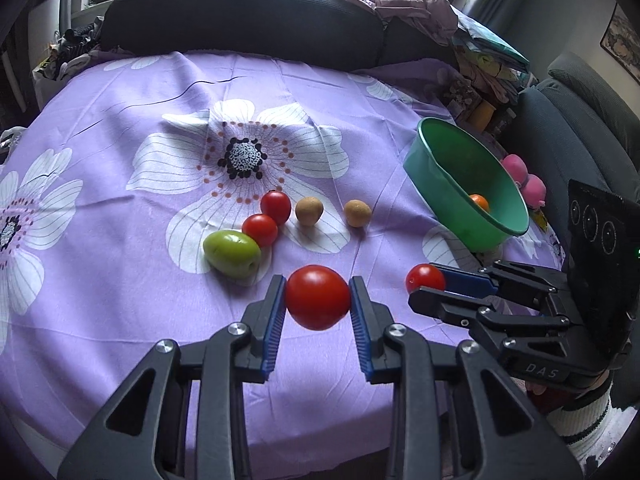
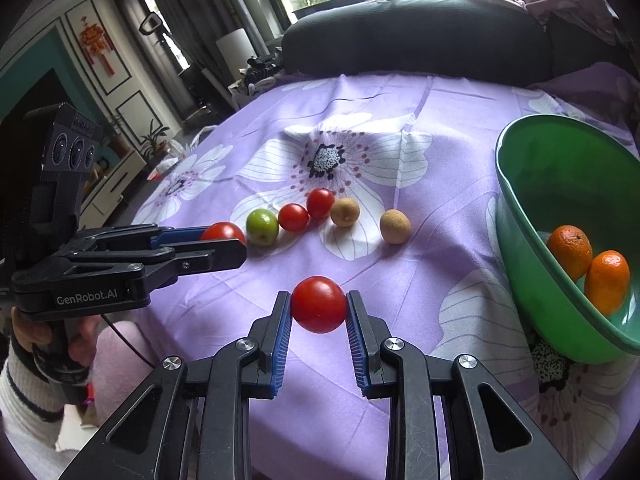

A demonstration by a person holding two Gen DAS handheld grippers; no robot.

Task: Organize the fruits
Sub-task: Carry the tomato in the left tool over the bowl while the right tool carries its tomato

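My left gripper (image 1: 318, 285) is shut on a red tomato (image 1: 318, 298) and holds it above the purple floral cloth (image 1: 120, 112). My right gripper (image 2: 319, 301) is shut on another red tomato (image 2: 319, 305); in the left wrist view it (image 1: 426, 280) comes in from the right. On the cloth lie, in a row, a green fruit (image 1: 232, 253), two small tomatoes (image 1: 260, 230) (image 1: 276, 207) and two brown kiwis (image 1: 309, 211) (image 1: 357, 213). A tilted green bowl (image 2: 560, 168) at the right holds two oranges (image 2: 570, 251) (image 2: 607, 282).
A dark sofa cushion (image 1: 240, 16) runs along the far edge of the cloth, with piled clothes (image 1: 416, 8) at its right end. Pink toys (image 1: 524, 180) lie behind the bowl. A hand in a white sleeve (image 2: 24, 392) holds the left gripper.
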